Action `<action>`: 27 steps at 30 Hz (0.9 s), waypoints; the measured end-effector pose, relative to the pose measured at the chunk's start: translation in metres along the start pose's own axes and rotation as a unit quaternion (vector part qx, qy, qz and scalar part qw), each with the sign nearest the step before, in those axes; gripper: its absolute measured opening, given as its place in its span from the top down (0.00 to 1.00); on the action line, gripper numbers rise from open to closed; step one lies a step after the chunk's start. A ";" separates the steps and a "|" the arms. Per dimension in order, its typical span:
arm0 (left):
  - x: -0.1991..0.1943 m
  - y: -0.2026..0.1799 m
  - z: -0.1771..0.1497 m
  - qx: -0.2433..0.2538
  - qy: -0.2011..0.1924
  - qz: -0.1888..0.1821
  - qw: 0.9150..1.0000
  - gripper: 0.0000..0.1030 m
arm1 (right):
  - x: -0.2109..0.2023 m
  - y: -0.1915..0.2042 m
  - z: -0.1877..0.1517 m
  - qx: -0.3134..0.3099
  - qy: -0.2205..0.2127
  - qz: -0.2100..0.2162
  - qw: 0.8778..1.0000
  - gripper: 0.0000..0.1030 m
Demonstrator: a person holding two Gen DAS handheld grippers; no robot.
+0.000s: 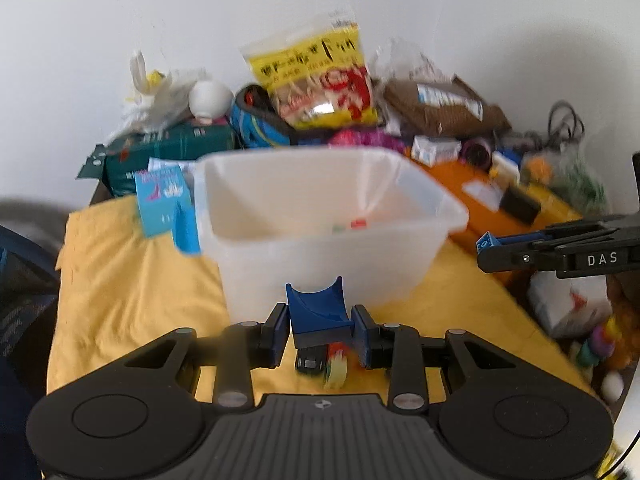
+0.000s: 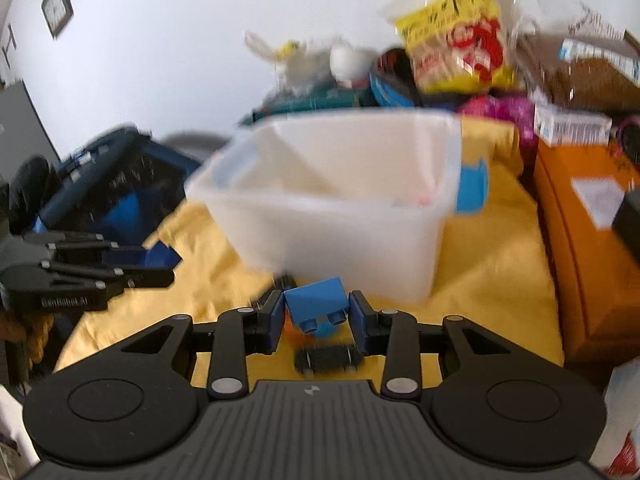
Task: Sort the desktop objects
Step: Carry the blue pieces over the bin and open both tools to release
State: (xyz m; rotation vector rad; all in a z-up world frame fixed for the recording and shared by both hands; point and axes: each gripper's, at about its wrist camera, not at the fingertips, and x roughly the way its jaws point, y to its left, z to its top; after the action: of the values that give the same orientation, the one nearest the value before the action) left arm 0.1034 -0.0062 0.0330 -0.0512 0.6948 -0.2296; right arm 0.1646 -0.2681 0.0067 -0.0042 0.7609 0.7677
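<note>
My left gripper point(image 1: 320, 320) is shut on a dark blue curved block point(image 1: 318, 312), held just above the yellow cloth point(image 1: 132, 288) in front of the white translucent bin point(image 1: 320, 216). My right gripper point(image 2: 317, 308) is shut on a light blue studded brick point(image 2: 316, 304), also close to the bin point(image 2: 340, 200). Each gripper shows in the other's view: the right gripper point(image 1: 492, 246) at the right edge with its brick point(image 1: 486, 242), the left gripper point(image 2: 160, 264) at the left with its block point(image 2: 160, 256). A black wheeled toy piece point(image 2: 328, 358) lies on the cloth below.
Clutter lines the back wall: a yellow snack bag point(image 1: 320, 76), a brown bag point(image 1: 444, 112), a green box point(image 1: 168, 148) and a light blue carton point(image 1: 164, 200). An orange box point(image 2: 580, 248) flanks the cloth on the right. A dark blue basket point(image 2: 112, 184) stands left.
</note>
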 end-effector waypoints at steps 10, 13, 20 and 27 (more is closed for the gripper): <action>0.011 0.010 0.067 0.000 -0.015 0.026 1.000 0.64 | -0.002 -0.016 0.076 0.032 -0.029 -0.017 0.999 0.63; 0.019 0.013 0.086 0.003 -0.016 0.032 0.999 0.64 | 0.005 -0.020 0.093 0.034 -0.027 -0.022 0.999 0.63; 0.040 0.018 0.115 0.000 -0.005 0.037 0.999 0.64 | 0.022 -0.020 0.118 0.020 -0.010 -0.026 0.999 0.63; 0.070 0.023 0.128 -0.006 0.028 0.042 0.999 0.64 | 0.052 -0.030 0.135 0.019 0.039 -0.043 0.998 0.63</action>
State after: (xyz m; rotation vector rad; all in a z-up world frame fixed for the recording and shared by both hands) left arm 0.2417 -0.0029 0.0845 -0.0268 0.7527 -0.1475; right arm 0.2918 -0.2218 0.0662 -0.0324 0.8449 0.6738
